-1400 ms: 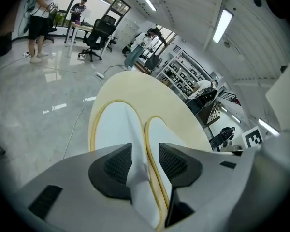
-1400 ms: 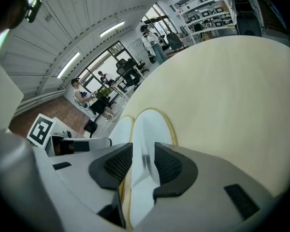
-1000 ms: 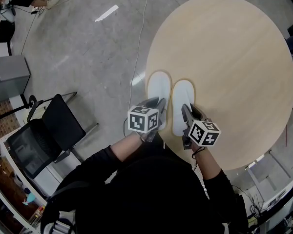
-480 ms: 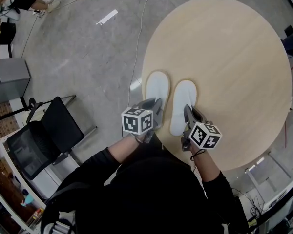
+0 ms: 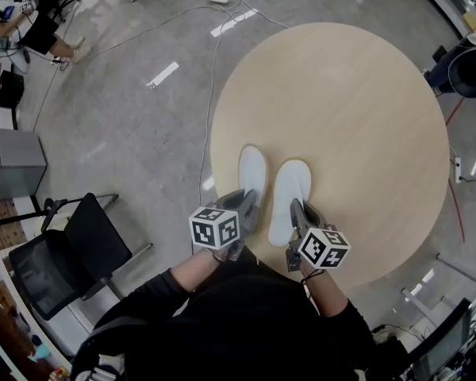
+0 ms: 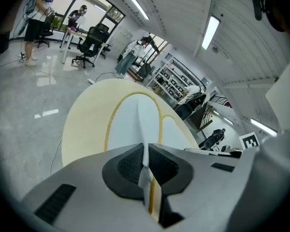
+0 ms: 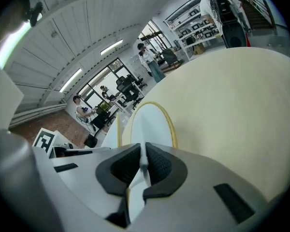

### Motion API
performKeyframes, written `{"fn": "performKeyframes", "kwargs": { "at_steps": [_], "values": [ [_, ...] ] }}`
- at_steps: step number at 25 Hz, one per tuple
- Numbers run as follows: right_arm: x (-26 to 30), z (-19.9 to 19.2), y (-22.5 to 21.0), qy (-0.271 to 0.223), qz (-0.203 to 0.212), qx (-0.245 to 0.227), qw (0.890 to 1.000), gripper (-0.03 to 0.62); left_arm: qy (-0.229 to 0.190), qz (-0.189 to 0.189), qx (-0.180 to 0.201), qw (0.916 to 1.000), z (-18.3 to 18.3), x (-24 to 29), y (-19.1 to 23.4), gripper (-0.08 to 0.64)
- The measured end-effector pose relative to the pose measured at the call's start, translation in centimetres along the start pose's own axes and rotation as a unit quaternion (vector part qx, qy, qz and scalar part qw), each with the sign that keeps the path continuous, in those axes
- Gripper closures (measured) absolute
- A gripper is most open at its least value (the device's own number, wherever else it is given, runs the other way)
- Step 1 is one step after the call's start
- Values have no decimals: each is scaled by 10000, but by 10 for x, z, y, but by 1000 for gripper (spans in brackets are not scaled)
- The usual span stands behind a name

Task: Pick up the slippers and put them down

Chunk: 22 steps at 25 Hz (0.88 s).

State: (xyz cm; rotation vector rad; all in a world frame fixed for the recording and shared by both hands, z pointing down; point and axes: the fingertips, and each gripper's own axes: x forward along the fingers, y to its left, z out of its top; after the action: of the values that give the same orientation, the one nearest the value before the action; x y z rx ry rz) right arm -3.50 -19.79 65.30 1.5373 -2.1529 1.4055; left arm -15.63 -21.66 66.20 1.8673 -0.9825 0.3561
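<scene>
The left gripper [image 5: 250, 206] clamps the heel of the left white slipper [image 5: 252, 169]. The right gripper [image 5: 295, 213], its jaws just closing, pinches the right white slipper [image 5: 289, 190] by its heel. Both are side by side at the near-left edge of the round table [image 5: 357, 109].

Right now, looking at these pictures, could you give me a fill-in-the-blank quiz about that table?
The table has a ___ top.
The left gripper is shut on the near end of a white ___.
The right gripper is shut on the ___ slipper of the pair.
In the head view, the black chair stands to the table's ___.
Missing words: round; slipper; right; left.
The right gripper's jaws have just been closing, with the right slipper between them.
</scene>
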Motion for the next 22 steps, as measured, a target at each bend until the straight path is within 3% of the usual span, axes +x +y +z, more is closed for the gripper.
{"fn": "performKeyframes", "kwargs": {
  "at_steps": [13, 22],
  "values": [
    [-127, -3, -41, -540, 9, 315, 9980, 563, 5, -269, 197, 9994, -65, -21, -114, 529],
    [-203, 2, -61, -1036, 85, 277, 9942, 563, -157, -592, 623, 9962, -96, -33, -187, 529]
  ]
}}
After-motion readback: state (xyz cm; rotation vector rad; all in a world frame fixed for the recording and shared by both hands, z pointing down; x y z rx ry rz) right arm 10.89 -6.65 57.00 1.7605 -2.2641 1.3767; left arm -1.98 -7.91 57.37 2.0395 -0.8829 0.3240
